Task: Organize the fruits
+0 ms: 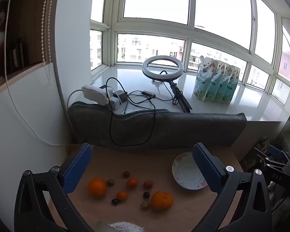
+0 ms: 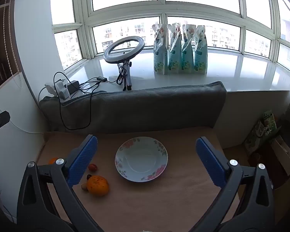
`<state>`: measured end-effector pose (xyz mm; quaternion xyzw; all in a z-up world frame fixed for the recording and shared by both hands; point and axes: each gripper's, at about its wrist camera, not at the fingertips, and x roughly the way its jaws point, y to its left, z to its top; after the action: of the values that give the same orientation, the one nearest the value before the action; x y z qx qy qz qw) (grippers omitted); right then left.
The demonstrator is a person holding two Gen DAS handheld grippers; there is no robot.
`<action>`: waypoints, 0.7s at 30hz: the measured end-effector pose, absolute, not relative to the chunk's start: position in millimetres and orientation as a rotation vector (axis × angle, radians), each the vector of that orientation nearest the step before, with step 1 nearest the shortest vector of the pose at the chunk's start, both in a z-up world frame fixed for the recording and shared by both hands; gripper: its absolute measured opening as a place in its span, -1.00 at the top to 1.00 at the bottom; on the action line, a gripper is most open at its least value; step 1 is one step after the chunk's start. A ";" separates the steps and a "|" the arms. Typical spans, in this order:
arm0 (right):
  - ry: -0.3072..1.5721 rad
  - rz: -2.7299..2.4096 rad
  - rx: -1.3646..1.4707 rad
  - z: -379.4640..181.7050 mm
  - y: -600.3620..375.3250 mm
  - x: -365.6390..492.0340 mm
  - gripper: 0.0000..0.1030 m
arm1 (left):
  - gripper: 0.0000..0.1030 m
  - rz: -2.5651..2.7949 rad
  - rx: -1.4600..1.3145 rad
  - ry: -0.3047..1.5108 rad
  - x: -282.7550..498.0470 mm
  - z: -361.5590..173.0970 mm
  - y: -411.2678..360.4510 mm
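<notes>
Fruit lies loose on a small tan table (image 1: pixel 164 216): a large orange (image 1: pixel 97 187) at left, a speckled orange (image 1: pixel 162 200) at right, two small orange fruits (image 1: pixel 132 182) and several small dark and pale fruits between them. A white floral plate (image 1: pixel 185 174) stands empty to the right; it also shows in the right wrist view (image 2: pixel 141 159), with the speckled orange (image 2: pixel 97 185) and a small red fruit (image 2: pixel 92 167) to its left. My left gripper (image 1: pixel 143 164) is open above the fruit. My right gripper (image 2: pixel 145 158) is open above the plate. Both are empty.
A grey cushion (image 1: pixel 164 127) stands along the table's back edge. Behind it, a white windowsill (image 2: pixel 241 77) carries a ring light (image 1: pixel 162 67), a power strip with cables (image 1: pixel 98 94) and several pouches (image 2: pixel 179 52). A white wall (image 1: pixel 29 116) is at left, boxes (image 2: pixel 261 135) at right.
</notes>
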<state>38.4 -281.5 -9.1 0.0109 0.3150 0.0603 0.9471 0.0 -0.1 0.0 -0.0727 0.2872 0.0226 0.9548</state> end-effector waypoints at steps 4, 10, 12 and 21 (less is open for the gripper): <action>0.649 0.123 0.021 -8.9 -281.5 37.6 -1.00 | -0.99 0.043 -0.150 0.589 2.7 -3.6 7.5; 0.651 0.117 0.021 -10.3 -280.3 38.1 -1.00 | -0.99 0.042 -0.084 0.584 2.1 0.0 -9.7; 0.653 0.114 0.024 -10.5 -283.6 35.6 -1.00 | -0.99 0.040 -0.092 0.589 3.7 -0.3 -8.8; 0.666 0.109 0.024 -12.7 -281.5 39.9 -1.00 | -0.99 0.037 -0.086 0.583 1.9 -2.6 -10.2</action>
<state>39.9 -281.5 -12.7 0.0118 0.3269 0.0537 0.9435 1.9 -10.2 -2.6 -0.0422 0.2873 0.0180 0.9567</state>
